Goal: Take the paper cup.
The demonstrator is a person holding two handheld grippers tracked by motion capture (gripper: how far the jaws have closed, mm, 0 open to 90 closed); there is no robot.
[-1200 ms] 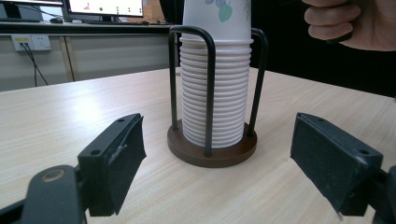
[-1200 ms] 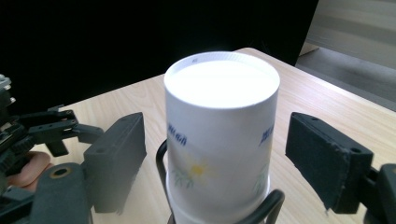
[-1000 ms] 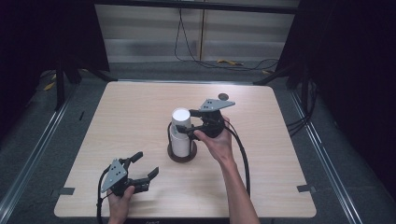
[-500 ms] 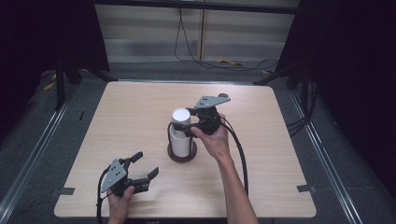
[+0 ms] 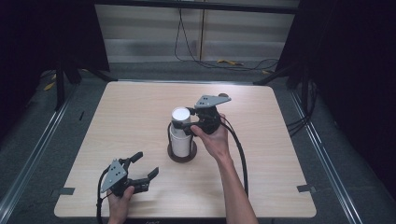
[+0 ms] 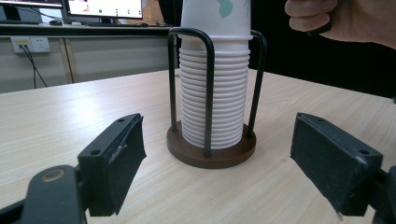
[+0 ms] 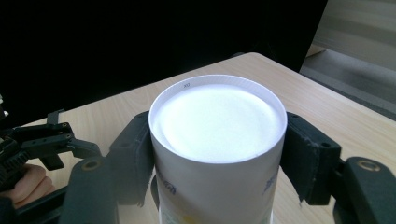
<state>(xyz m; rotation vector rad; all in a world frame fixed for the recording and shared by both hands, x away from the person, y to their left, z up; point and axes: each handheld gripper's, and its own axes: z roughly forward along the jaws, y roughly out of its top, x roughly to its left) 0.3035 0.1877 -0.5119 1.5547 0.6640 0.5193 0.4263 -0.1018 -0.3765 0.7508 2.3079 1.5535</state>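
A stack of white paper cups (image 5: 181,133) stands upside down in a dark wire holder (image 5: 181,153) mid-bench (image 5: 289,154). The right gripper (image 5: 190,125) clasps the top cup (image 7: 217,140); lifting straight up likely comes next. The left gripper (image 5: 140,165) rests wide open, empty.

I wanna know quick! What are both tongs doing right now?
Left tongs: open, holding nothing.
Right tongs: shut on the top paper cup of the stack.
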